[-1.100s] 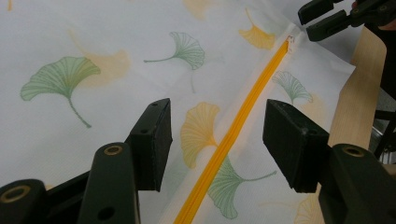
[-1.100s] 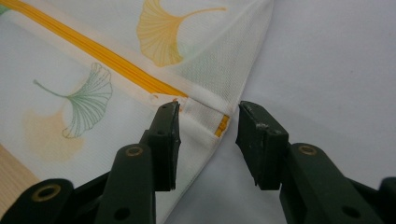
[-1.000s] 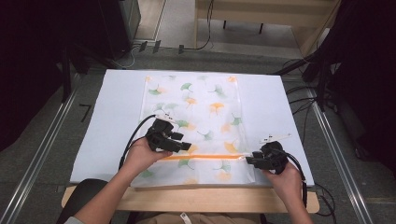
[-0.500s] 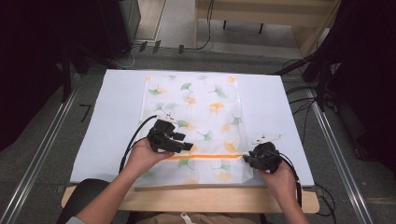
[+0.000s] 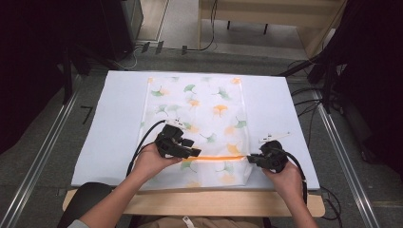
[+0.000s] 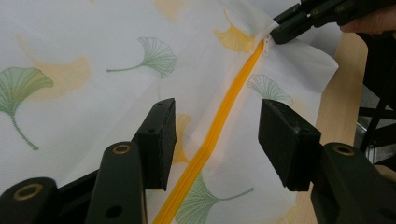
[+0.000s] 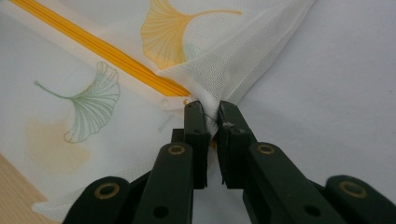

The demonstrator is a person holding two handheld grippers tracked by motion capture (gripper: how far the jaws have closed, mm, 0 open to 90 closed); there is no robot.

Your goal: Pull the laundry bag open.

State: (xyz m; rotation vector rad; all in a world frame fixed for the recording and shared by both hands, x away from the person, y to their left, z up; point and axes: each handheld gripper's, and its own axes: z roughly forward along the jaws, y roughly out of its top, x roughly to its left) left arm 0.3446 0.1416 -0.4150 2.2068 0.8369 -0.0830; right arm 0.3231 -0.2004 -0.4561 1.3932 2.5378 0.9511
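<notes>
A white mesh bag (image 5: 199,114) printed with green and orange ginkgo leaves lies flat on the pale sheet (image 5: 119,123) covering the worktop, its near end by the wooden front edge (image 5: 199,202). An orange zip (image 5: 221,157) runs straight across the bag near that end, ribbed and bright against the fine weave.

The left gripper (image 6: 217,140) hangs over the zip with its fingers wide apart, one black pad on either side of the orange line, holding nothing. The right gripper (image 7: 211,128) has its fingers pinched together on the bag's cloth at the zip's end, right at the bag's right edge, and the mesh bunches into a small raised fold there.

Black cables trail back from both grippers. Bare sheet lies open right of the bag; metal rails (image 5: 43,156) flank the worktop.
</notes>
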